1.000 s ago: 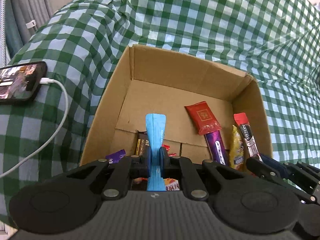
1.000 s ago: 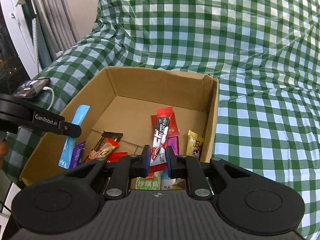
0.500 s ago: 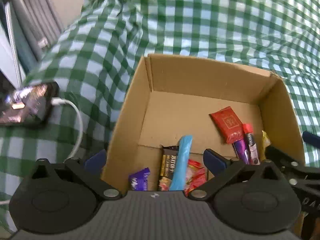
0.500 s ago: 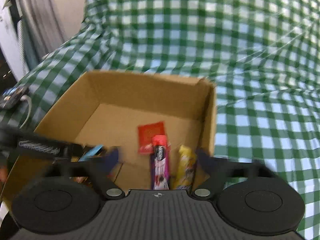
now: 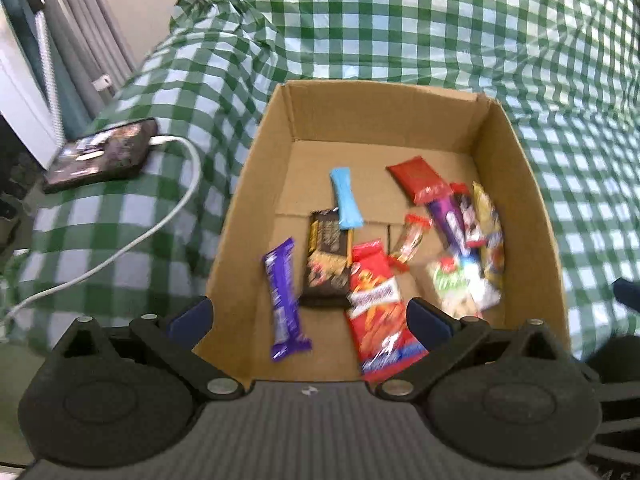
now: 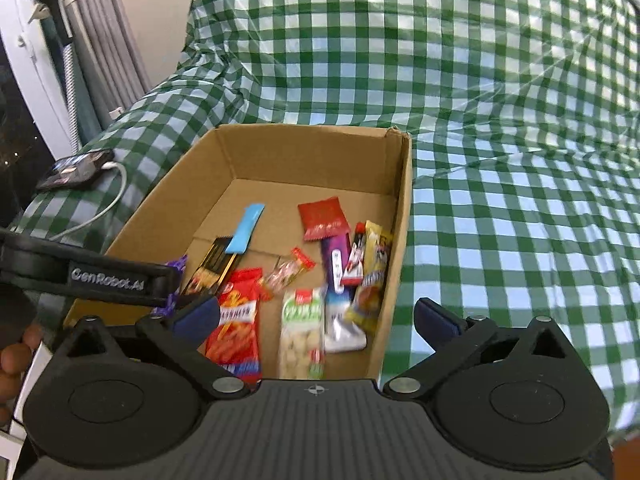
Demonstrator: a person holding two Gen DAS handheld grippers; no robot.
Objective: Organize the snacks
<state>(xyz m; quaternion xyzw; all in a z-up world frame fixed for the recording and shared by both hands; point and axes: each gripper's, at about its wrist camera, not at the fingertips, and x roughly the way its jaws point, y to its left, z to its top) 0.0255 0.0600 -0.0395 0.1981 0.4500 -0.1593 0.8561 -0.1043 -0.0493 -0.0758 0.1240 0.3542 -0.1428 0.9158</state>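
Left gripper (image 5: 308,320): jaws wide, empty
Right gripper (image 6: 316,320): jaws wide, empty
Cardboard box (image 5: 384,108): snacks inside, blue packet (image 5: 346,200) among them

The left gripper (image 5: 308,316), clamped on the blue packet (image 5: 346,199) one second ago, now has its fingers spread wide and holds nothing. The blue packet lies flat on the floor of the cardboard box (image 5: 256,168), toward 12 o'clock from the dark bar (image 5: 328,256). The right gripper (image 6: 316,318), then clamped on the red-and-white stick (image 6: 355,258), is likewise spread wide; that stick lies among the snacks by the box's 3 o'clock wall.
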